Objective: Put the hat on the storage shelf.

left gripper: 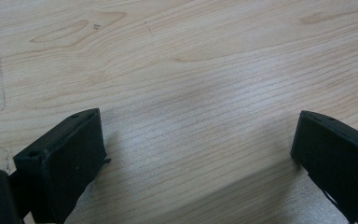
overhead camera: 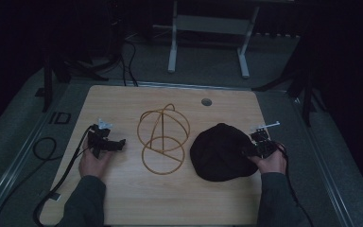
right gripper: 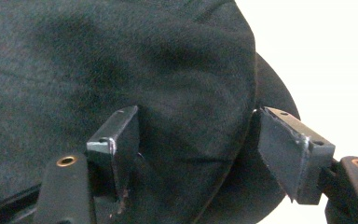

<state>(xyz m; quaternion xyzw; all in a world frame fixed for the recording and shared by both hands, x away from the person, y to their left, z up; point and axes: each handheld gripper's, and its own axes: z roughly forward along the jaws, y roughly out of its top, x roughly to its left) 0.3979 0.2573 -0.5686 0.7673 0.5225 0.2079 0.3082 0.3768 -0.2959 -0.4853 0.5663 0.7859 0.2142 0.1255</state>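
Right gripper [right gripper: 196, 140] fingers wide open, straddling black cap [overhead camera: 222, 151] edge; close squarely. Left gripper [left gripper: 198, 154] open, empty over tabletop [left gripper: 191, 60].

Both forearms wear dark grey-green sleeves [overhead camera: 86, 201] that end at the wrist. Each hand holds a black gripper. The left gripper [overhead camera: 117, 144], left of the wire frame [overhead camera: 163, 138] on the table, carries a small pale plate on top and trails a black cable [overhead camera: 59, 182]. Its blocky matt black jaws have small screw holes. The right gripper [right gripper: 191, 154], right of that frame, has worn, grey-edged jaws, brass-coloured rivets [right gripper: 66, 161] and a pale bar on top.
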